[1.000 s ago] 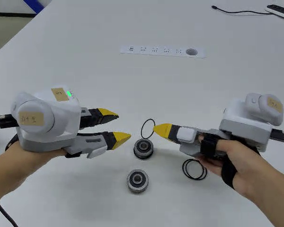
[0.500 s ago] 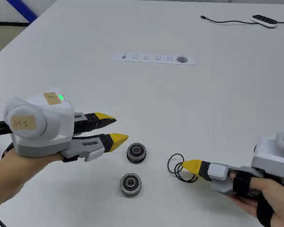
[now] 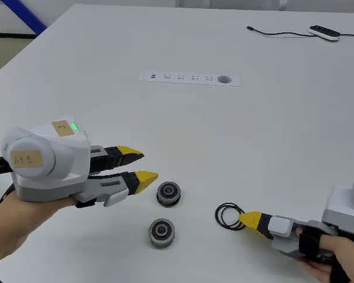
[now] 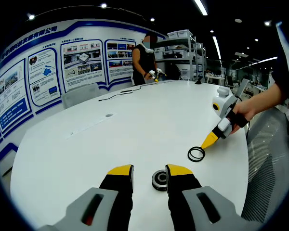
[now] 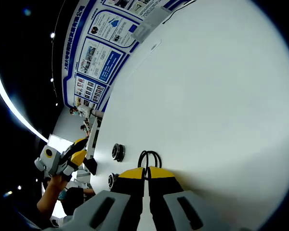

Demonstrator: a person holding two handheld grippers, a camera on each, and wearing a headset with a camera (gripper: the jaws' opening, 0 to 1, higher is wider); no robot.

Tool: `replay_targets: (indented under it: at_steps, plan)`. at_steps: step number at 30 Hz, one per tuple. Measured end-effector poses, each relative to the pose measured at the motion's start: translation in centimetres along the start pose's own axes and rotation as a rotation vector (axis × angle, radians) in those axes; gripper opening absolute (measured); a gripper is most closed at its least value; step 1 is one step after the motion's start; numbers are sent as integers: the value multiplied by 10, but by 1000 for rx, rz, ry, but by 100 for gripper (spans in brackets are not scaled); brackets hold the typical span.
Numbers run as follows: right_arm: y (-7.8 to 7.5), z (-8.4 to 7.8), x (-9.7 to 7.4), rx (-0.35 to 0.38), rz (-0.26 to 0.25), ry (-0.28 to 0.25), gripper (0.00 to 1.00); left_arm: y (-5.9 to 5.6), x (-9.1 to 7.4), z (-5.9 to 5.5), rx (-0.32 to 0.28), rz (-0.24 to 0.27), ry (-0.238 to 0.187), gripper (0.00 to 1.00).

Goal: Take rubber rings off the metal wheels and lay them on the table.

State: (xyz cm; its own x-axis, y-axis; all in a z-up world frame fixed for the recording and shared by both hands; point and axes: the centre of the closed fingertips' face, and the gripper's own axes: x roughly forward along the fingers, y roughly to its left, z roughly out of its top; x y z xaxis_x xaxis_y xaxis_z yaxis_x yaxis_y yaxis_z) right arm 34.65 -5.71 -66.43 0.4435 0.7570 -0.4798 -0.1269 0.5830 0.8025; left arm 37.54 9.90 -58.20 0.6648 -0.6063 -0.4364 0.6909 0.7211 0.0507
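Holding its yellow-tipped jaws pressed together, the right gripper (image 3: 243,219) lay low over the white table (image 3: 224,135), its point touching the near edge of a small pile of thin black rubber rings (image 3: 227,215). Whether the tips nipped one of those rings could not be told; in the right gripper view (image 5: 145,172) the loops (image 5: 150,157) rose just beyond the closed tips. The left gripper (image 3: 147,165) hovered with its jaws a modest way apart and held nothing. In the left gripper view (image 4: 149,169) one round metal wheel (image 4: 160,179) showed in the gap between them, lying on the table. A second round metal wheel (image 3: 161,232) sat closer to the person, just beside the first (image 3: 168,193). Farther off lay a flat white power strip (image 3: 189,78).
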Motion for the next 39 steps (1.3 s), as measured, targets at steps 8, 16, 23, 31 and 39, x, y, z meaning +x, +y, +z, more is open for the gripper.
replay_targets:
  at_steps: [8, 16, 23, 31, 39]
  plan:
    - [1, 9, -4, -5, -8, -44, 9, -1, 0, 0, 1, -4, 2, 28]
    - [19, 25, -3, -24, 68, -99, 16, -3, 1, -5, 1, -19, 21, 28]
    - [54, 27, 11, -120, 197, -95, 34, -4, 10, -17, 26, -45, 70, 27]
    - [76, 20, 29, -214, 287, -39, 50, -10, 24, -23, 63, -85, 113, 25]
    - [89, 18, 43, -250, 334, 8, 64, -13, 38, -31, 58, -120, 143, 24]
